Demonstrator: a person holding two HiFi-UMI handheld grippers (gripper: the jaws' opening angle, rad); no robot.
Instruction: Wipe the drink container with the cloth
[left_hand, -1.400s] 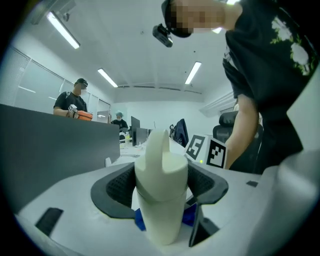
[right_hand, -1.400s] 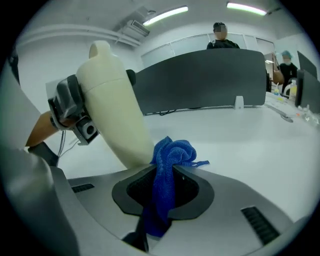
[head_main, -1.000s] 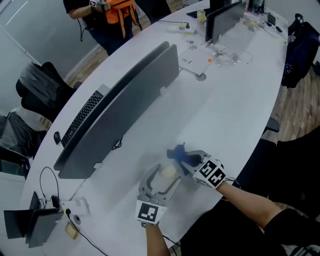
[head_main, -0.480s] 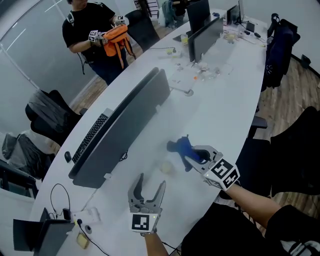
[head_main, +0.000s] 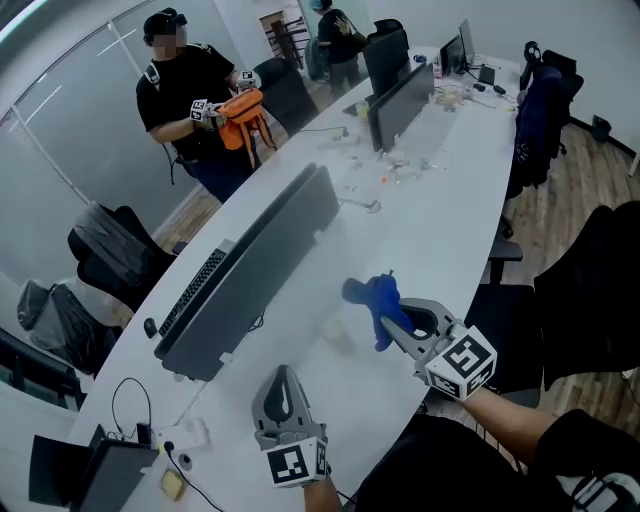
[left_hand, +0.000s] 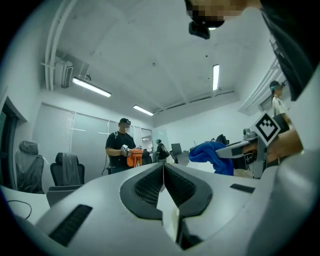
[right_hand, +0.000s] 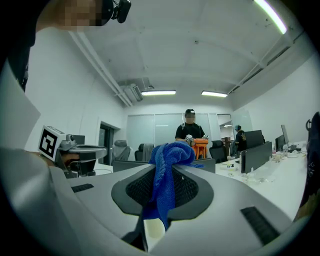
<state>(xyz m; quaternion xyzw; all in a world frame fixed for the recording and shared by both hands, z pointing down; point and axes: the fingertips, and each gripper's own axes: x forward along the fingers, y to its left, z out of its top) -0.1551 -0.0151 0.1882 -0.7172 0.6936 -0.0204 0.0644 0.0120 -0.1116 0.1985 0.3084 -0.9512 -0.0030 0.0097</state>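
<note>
**Open-plan office, long white desk**

Long curved white table (head_main: 440, 230) runs thru rm. Grey monitor (head_main: 255, 270) w/ black keyboard (head_main: 193, 290) beside it; more monitors (head_main: 400, 100) at far end. Black office chairs (head_main: 115, 265) on left, by glass partition (head_main: 70, 130). Wood-plank floor (head_main: 575, 185) on right. White ceiling w/ strip lights (right_hand: 158, 92). Person (head_main: 190, 95) in black stands far left w/ orange bag (head_main: 243, 105).

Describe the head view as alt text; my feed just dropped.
The right gripper holds a blue cloth above a long white table; the left gripper, jaws just closed on nothing, is near the bottom edge. A small pale container, blurred, sits on the table between them, with a monitor to its left.
</note>
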